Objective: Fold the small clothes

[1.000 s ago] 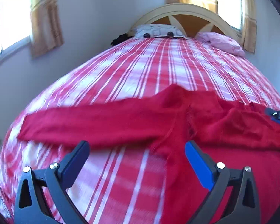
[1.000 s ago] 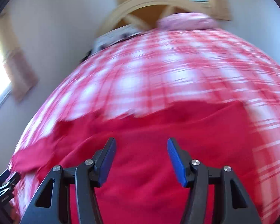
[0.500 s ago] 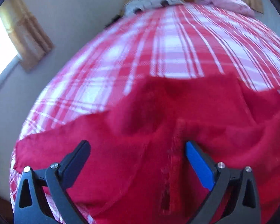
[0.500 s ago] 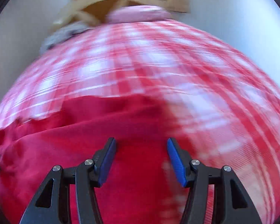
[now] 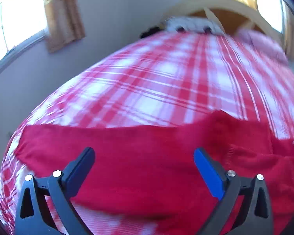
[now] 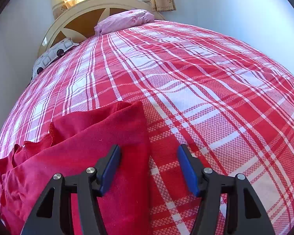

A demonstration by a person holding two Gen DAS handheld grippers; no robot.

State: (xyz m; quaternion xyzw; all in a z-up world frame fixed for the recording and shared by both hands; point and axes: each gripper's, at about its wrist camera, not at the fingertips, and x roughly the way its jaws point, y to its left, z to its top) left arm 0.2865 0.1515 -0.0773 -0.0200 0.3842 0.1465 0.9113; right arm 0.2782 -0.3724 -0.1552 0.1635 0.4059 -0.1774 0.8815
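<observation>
Right gripper [image 6: 149,166] gapes over red garment's [image 6: 100,137] edge on bedspread [image 6: 205,82]

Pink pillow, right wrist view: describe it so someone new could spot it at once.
Follow the red and white plaid bedspread up to the cream arched headboard under the window. The pink pillow lies against its right side, crumpled. Its neighbour, the grey pillow to the left, is patterned with squares and dark dots; this one is plain pink.

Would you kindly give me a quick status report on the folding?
Left hand-held gripper open above red knit garment. Right hand-held gripper open, straddling garment's edge. Garment spread on red-and-white plaid bedspread, unfolded. Nothing in the way.
</observation>
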